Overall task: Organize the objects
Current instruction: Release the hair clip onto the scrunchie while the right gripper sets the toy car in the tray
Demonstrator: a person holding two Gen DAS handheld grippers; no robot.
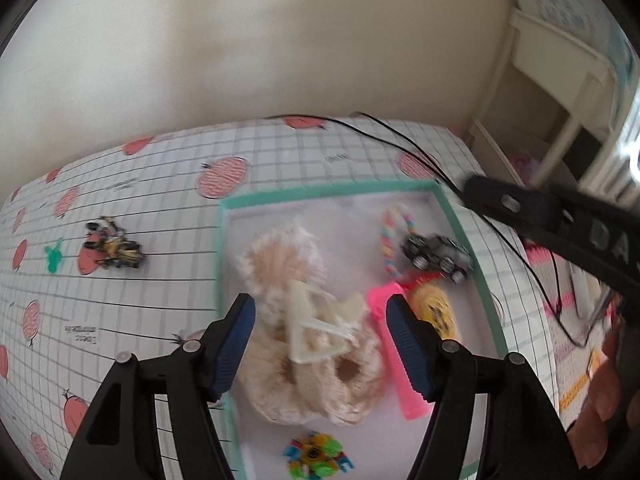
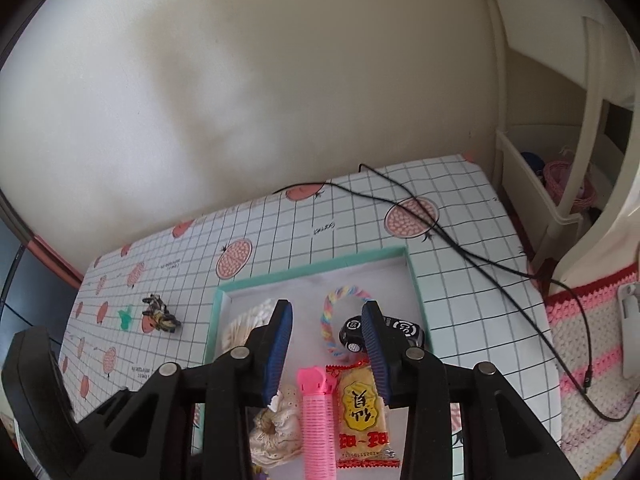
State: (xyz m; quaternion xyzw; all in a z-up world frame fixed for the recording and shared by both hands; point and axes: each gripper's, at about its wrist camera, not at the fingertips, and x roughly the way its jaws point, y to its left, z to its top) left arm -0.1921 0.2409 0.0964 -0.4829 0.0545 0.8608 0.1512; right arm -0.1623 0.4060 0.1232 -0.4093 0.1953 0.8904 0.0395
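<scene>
Two grippers: both are seen above the teal-edged tray (image 2: 418, 280), jaws apart.
Left gripper (image 1: 320, 344): jaws are spread wide, nothing is held; scrunchies (image 1: 320, 392) and a cream clip (image 1: 312, 332) are framed between the fingers.
Right gripper (image 2: 326, 344): jaws are open and empty, over the pink comb (image 2: 318, 420) and snack packet (image 2: 362, 412).
Tray, far right: a black car (image 2: 400, 328) is lying beside a pastel braid (image 2: 332, 320).
Tray, near edge: a spinner (image 1: 318, 458) is seen.
Tray, far left: a cotton-swab bundle (image 2: 244, 322) is seen.
Tablecloth (image 2: 280, 232): left of the tray, well apart from it, a yellow-black toy (image 1: 114, 250) and a green piece (image 1: 54, 258) are left lying.
Cable (image 2: 460, 248): it is trailed across the far right corner.
</scene>
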